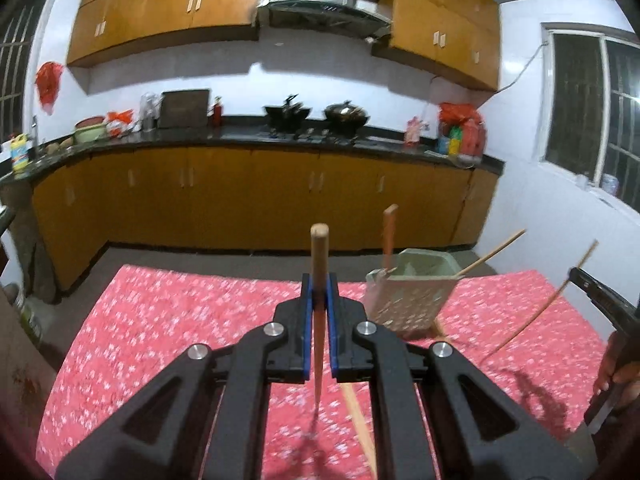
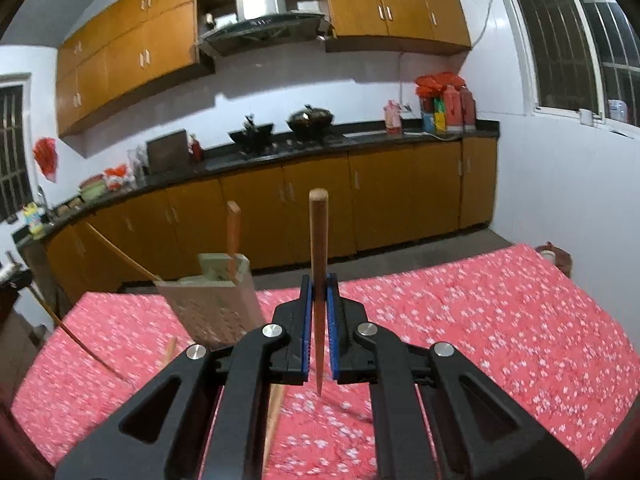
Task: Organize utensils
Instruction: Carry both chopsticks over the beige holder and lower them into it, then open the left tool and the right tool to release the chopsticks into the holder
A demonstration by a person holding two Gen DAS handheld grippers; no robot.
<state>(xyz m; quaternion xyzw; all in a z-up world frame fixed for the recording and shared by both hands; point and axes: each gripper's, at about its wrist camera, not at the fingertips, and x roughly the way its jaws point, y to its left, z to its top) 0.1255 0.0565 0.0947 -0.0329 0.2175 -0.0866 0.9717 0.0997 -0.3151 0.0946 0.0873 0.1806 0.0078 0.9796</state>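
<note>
Above the red flowered tablecloth (image 1: 160,320), my left gripper (image 1: 319,284) is shut on a wooden chopstick (image 1: 319,256) that stands upright. My right gripper (image 2: 319,284) is shut on a second upright chopstick (image 2: 318,232). It also shows at the far right edge of the left wrist view, where the right gripper (image 1: 576,274) holds that slanting stick (image 1: 552,304). A green perforated utensil holder (image 1: 412,300) (image 2: 216,300) stands between the grippers, slightly ahead of them. It holds a brown-handled utensil (image 1: 389,236) and a leaning chopstick (image 1: 494,250). Another chopstick (image 1: 360,420) lies on the cloth.
Beyond the table's far edge lies bare floor, then a run of wooden cabinets (image 1: 248,196) under a dark counter with woks (image 1: 346,114) and bottles. A white wall with a window (image 2: 568,40) stands to the right. A hand (image 1: 620,364) grips the right tool.
</note>
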